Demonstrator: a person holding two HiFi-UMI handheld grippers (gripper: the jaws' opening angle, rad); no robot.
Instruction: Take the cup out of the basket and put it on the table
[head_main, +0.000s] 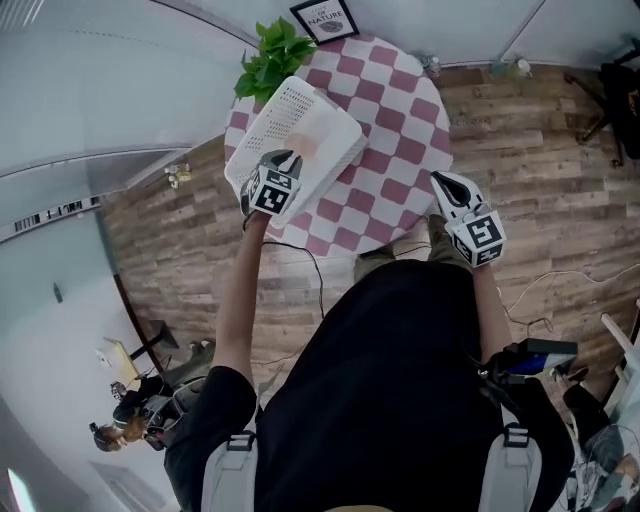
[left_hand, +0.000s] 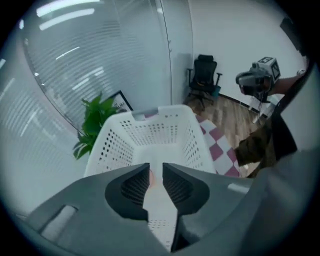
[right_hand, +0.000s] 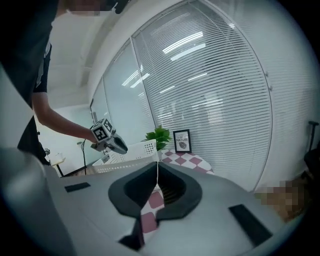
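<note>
Pinkish cup (head_main: 306, 147) (only partly visible) inside white perforated basket (head_main: 262, 135) on round pink-and-white checked table (head_main: 395, 110)

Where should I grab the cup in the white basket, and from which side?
Grip the cup, probably by its rim, from straight above with the left gripper: the basket has tall perforated walls that block sideways reach; only its top is open. Whether it stands or lies I cannot tell.

Framed picture (head_main: 325, 19) beside plant (head_main: 275, 55): "NATURE"; smaller line above unreadable.
</note>
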